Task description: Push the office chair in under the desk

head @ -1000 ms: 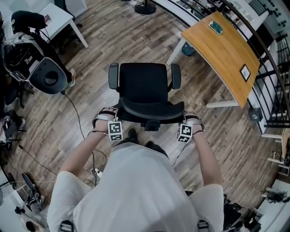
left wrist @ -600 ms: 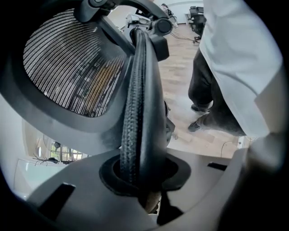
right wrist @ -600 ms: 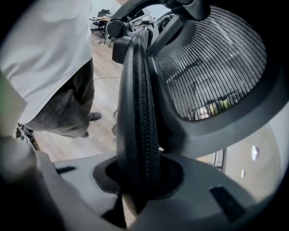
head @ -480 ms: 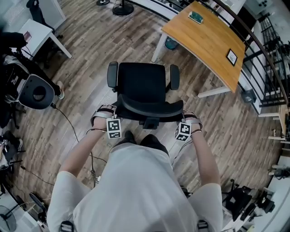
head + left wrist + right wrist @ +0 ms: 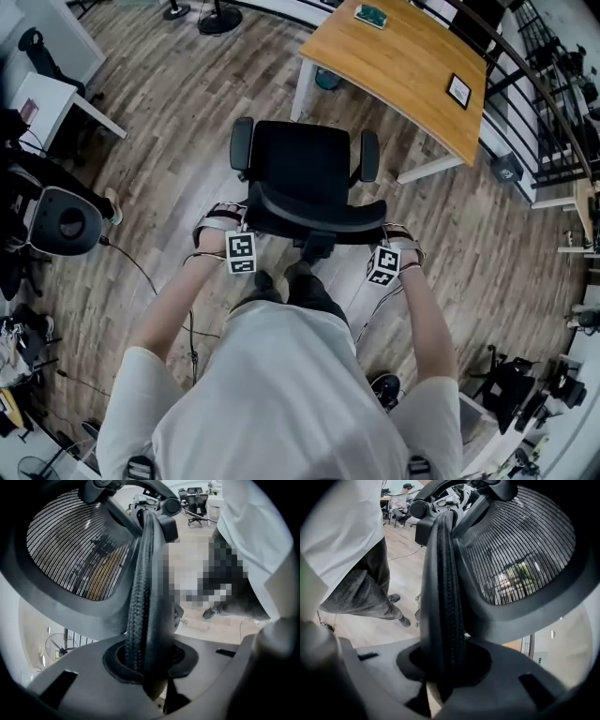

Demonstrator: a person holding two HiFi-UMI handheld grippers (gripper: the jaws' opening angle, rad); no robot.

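Two grippers of mine, left gripper (image 5: 234, 240) and right gripper (image 5: 384, 251), flank the office chair (image 5: 305, 173) in the head view, short of the desk (image 5: 403, 66). Left gripper view: jaws narrow, clamped on the backrest rim (image 5: 140, 597). Right gripper view: likewise. Uneven pushing could swivel it into the desk leg (image 5: 299, 89).

We record the office chair (image 5: 305, 173) on the floor (image 5: 187, 122) at centre, its seat facing the bench (image 5: 403, 66), which stands ahead and to the right, near but apart. The left gripper (image 5: 239, 223) sits on the left edge of the backrest (image 5: 314, 217), the right gripper (image 5: 384, 234) on its right edge. The person (image 5: 281, 394) stands directly behind.
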